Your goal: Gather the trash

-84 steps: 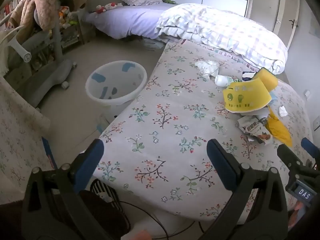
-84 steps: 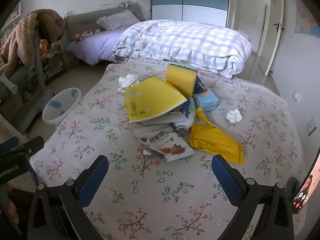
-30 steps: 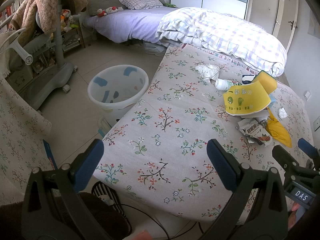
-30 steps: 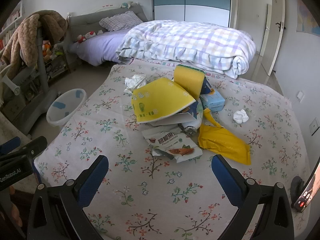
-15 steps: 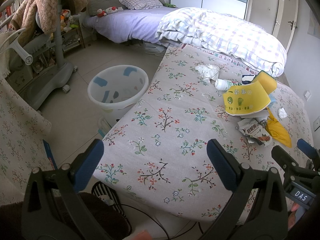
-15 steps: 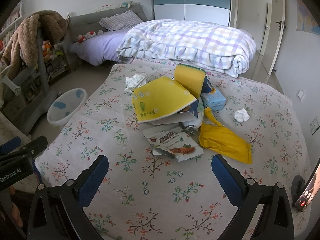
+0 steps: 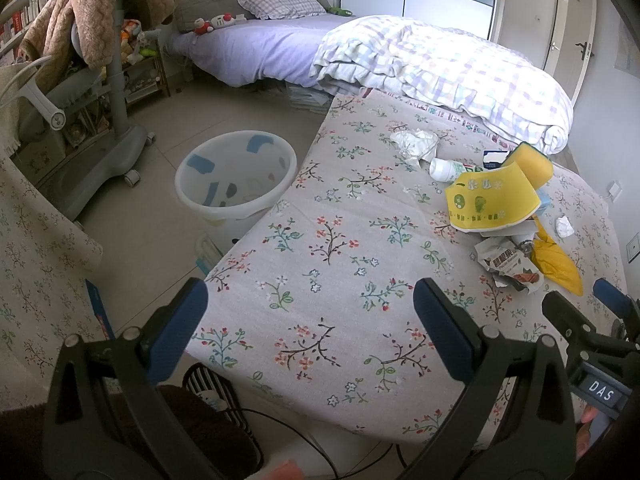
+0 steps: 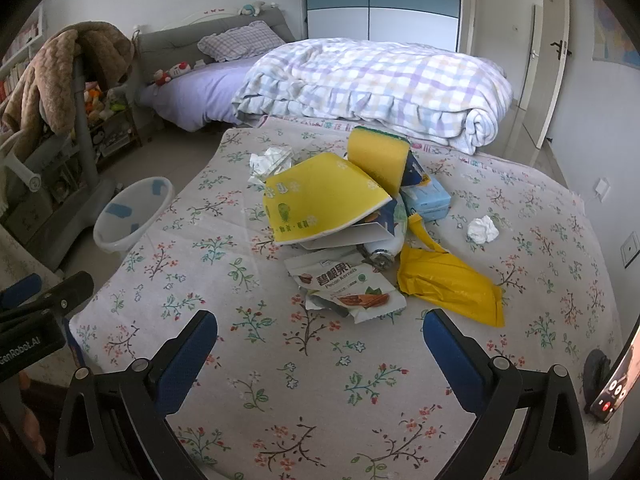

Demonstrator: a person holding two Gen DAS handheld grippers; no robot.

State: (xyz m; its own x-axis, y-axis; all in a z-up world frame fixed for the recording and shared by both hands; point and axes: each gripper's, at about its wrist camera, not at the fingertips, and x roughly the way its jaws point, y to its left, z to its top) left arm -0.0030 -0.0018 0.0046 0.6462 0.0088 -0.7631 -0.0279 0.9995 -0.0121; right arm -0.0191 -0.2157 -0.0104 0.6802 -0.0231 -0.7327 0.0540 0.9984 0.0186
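A trash pile lies on the floral bed [image 8: 256, 280]: a yellow carton [image 8: 320, 200], a yellow sponge [image 8: 376, 156], a pecan snack bag [image 8: 348, 288], a yellow plastic bag [image 8: 448, 284], a blue tissue pack [image 8: 426, 200], a bottle [image 7: 444, 169] and crumpled tissues [image 8: 482, 229]. A white waste bin [image 7: 236, 176] stands on the floor left of the bed; it also shows in the right wrist view [image 8: 134, 212]. My left gripper [image 7: 310, 320] is open and empty over the bed's near corner. My right gripper [image 8: 320, 344] is open and empty, just short of the snack bag.
A folded checked duvet [image 8: 372, 84] lies at the bed's far end. A grey wheeled stand with a brown blanket [image 7: 100, 80] stands left of the bin. A second bed [image 7: 264, 48] is behind. A phone [image 8: 616, 384] sits at the right edge.
Both grippers have eased slightly forward toward the bed. The trash pile looks a little nearer in the right wrist view. Jaws stay open.
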